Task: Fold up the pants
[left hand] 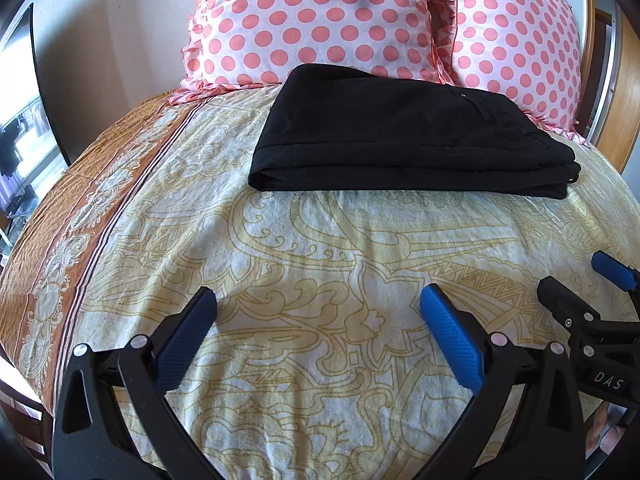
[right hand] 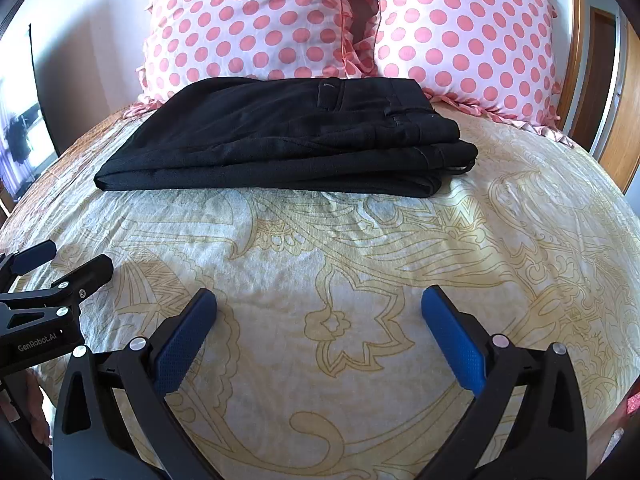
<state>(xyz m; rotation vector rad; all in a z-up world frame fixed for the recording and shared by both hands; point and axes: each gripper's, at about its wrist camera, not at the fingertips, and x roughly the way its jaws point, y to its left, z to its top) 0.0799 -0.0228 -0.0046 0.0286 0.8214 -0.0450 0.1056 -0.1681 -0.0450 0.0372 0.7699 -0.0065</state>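
The black pants lie folded in a flat stack in the upper middle of both frames, on the patterned bedspread just below two polka-dot pillows. The left gripper and right gripper both hover with fingers spread apart, holding nothing. Only the left wrist view shows the bedspread's orange border; the right wrist view shows belt loops.

Both tongs agape, empty.

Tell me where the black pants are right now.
The black pants lie folded on the patterned bedspread, centre-far in both wrist views, just in front of the two polka-dot pillows, well beyond both open grippers.
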